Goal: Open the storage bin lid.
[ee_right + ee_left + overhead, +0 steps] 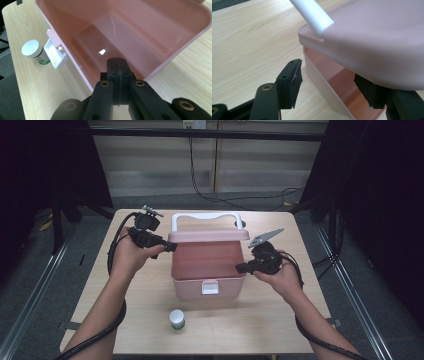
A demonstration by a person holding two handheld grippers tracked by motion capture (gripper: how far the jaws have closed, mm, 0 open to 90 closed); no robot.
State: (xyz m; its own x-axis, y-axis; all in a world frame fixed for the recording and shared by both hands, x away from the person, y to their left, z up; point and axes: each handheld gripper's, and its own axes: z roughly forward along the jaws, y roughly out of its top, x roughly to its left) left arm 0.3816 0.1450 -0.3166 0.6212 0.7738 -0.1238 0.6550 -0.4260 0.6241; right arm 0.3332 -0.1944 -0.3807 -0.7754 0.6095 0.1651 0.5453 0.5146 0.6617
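High view shows a pink storage box (207,270) in the middle of the wooden table (280,320), its lid (208,235) raised, and a small white-capped bottle (177,318) standing on the table in front of it. My left gripper (167,247) is at the lid's left corner; in the left gripper view its jaws are spread, one at each side of the box's wall under the lid. My right gripper (117,65) has its jaws pressed together with nothing between them, at the box's right rim.

Bright even overhead light, dark surrounds, slight glare, soft focus
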